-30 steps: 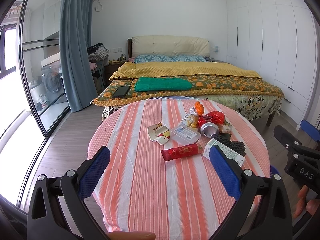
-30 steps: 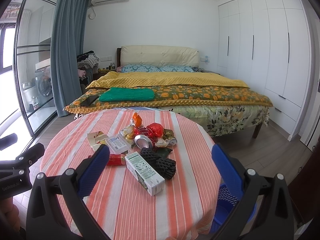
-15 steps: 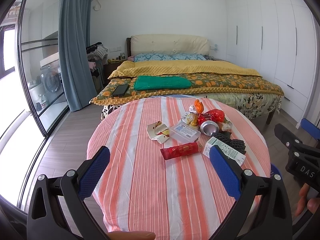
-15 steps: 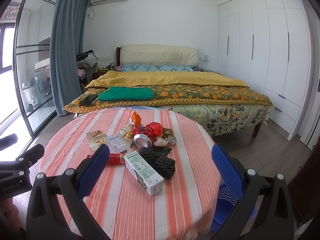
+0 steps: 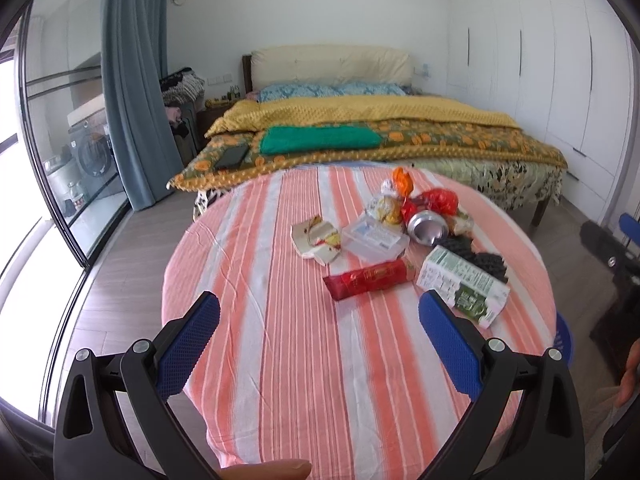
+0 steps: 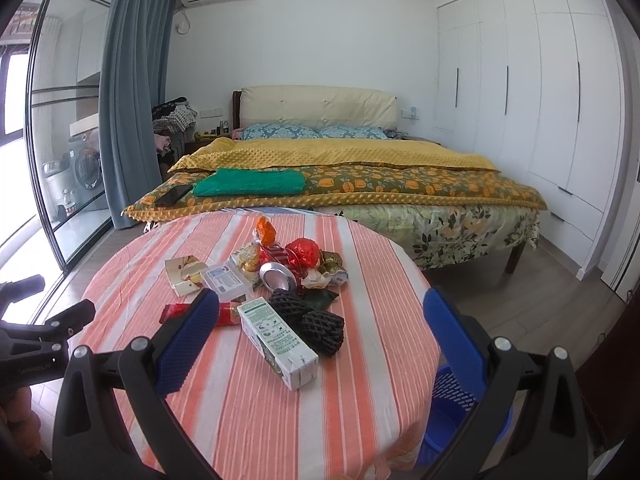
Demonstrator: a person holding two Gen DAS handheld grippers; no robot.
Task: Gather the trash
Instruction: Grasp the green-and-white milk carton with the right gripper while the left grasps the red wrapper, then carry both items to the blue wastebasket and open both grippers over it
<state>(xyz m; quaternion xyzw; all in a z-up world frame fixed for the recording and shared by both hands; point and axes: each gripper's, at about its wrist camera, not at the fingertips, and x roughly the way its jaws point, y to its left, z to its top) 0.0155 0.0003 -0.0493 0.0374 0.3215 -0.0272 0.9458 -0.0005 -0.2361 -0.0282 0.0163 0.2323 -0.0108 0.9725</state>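
Ahead of the left tool and right tool, both open and empty, trash litters the striped surface.

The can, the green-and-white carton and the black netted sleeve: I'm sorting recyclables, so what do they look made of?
Can: bare shiny metal, probably aluminium, with a mirror-like end.
Carton: printed coated paperboard, with crisp folded edges.
Netted sleeve: seemingly soft foam mesh, matte black with an open lattice; the exact plastic is unclear.

Orange-and-white striped tablecloth, red wrapper
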